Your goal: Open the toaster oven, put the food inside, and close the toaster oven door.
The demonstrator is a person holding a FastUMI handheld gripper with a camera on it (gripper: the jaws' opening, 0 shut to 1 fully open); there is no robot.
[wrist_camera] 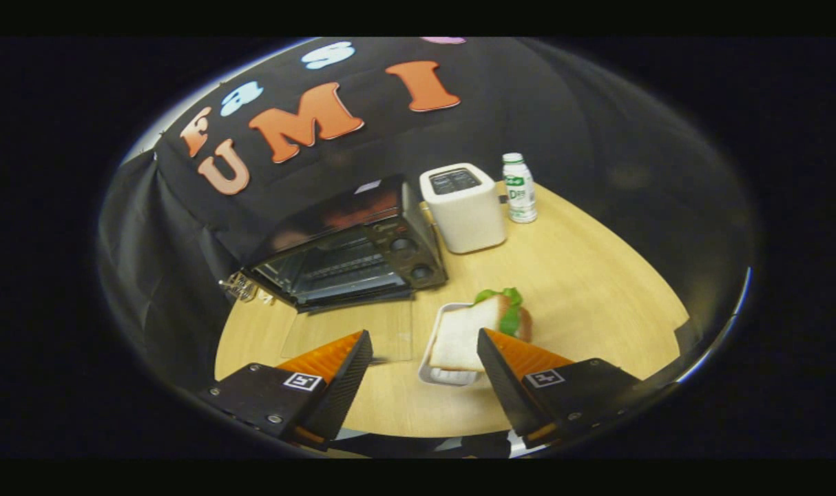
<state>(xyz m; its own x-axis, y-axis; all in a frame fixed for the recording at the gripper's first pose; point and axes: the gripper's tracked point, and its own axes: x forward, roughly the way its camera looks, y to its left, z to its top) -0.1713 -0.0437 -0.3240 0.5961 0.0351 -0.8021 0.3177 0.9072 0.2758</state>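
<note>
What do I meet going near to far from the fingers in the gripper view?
Open gripper, fingers apart and holding nothing → sandwich on its white tray, just ahead between the fingers → toaster oven with its glass door folded down → white toaster → bottle.

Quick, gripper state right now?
Gripper: open, holding nothing; fingers spread above the sandwich in its tray.

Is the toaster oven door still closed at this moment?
No: the toaster oven has its glass door folded down flat on the table, rack exposed, while the open gripper hovers near the sandwich.
</note>
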